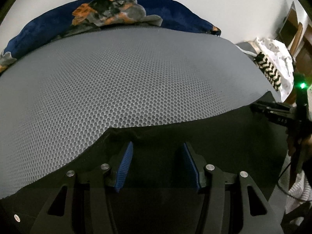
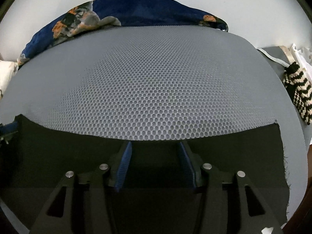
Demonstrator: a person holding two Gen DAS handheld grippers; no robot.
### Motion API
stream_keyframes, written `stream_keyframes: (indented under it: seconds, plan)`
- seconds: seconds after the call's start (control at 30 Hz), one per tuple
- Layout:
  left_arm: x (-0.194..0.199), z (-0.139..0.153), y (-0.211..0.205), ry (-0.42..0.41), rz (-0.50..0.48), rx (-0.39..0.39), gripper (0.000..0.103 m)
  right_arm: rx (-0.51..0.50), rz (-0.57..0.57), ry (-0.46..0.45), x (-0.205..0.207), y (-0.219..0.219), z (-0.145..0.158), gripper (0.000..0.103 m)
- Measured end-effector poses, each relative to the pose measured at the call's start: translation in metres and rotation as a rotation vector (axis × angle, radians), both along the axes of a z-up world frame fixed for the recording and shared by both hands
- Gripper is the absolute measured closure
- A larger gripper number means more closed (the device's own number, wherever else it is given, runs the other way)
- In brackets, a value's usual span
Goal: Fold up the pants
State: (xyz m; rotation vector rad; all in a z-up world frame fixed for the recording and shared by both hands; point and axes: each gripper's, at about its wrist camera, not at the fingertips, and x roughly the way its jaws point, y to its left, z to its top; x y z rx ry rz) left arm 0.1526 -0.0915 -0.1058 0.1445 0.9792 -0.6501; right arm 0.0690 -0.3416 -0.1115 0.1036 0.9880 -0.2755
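Black pants point(image 1: 204, 134) lie flat across the near part of a grey honeycomb mat point(image 1: 117, 78). Their far edge runs along the mat just ahead of both grippers. My left gripper point(image 1: 157, 144) hovers over the pants with its blue pads apart and nothing pressed between them. My right gripper point(image 1: 253, 107) reaches over the same cloth from the right, held by a hand point(image 1: 300, 142). In the right wrist view my right gripper point(image 2: 154, 143) stands open above the pants point(image 2: 58, 150), near their far edge. The pants' right edge point(image 2: 280, 156) looks frayed.
A navy flowered blanket point(image 1: 117, 9) is bunched along the far side of the mat point(image 2: 156, 74). A black and cream striped knit piece point(image 2: 298, 95) and a white dotted cloth point(image 1: 278, 56) lie to the right. A white wall stands behind.
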Motion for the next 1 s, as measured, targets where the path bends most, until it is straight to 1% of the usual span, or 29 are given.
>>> stream_keyframes:
  seconds: [0.1, 0.2, 0.37, 0.47, 0.6, 0.67, 0.8, 0.87, 0.9, 1.0]
  plan:
    - [-0.004, 0.001, -0.002, -0.015, -0.006, 0.019, 0.049, 0.005, 0.002, -0.005, -0.001, 0.0, 0.001, 0.056]
    - [-0.012, 0.006, 0.001, -0.008, 0.0, 0.017, 0.049, 0.004, 0.007, -0.005, -0.004, 0.0, 0.004, 0.055]
    - [-0.037, 0.014, 0.018, -0.035, 0.039, 0.014, 0.049, -0.001, 0.01, -0.031, -0.011, 0.0, 0.012, 0.055]
    - [-0.049, 0.012, 0.031, -0.021, 0.07, 0.016, 0.049, -0.005, 0.012, -0.041, -0.015, -0.002, 0.016, 0.054]
    - [-0.066, 0.007, 0.043, -0.016, 0.098, 0.039, 0.049, -0.013, 0.009, -0.051, -0.023, -0.007, 0.021, 0.054]
    - [-0.072, 0.004, 0.048, -0.012, 0.114, 0.047, 0.049, -0.013, 0.002, -0.054, -0.028, -0.01, 0.022, 0.05]
    - [-0.082, 0.0, 0.056, 0.004, 0.154, 0.041, 0.049, 0.005, -0.037, -0.045, -0.047, -0.028, 0.017, 0.05]
    - [-0.086, -0.005, 0.06, 0.031, 0.175, 0.042, 0.049, 0.029, -0.068, -0.027, -0.061, -0.047, 0.011, 0.05]
    - [-0.09, -0.005, 0.063, 0.023, 0.178, 0.025, 0.049, 0.029, -0.079, -0.017, -0.066, -0.053, 0.009, 0.05]
    - [-0.099, -0.006, 0.066, 0.022, 0.186, 0.029, 0.049, 0.0, -0.124, 0.013, -0.086, -0.077, 0.005, 0.05]
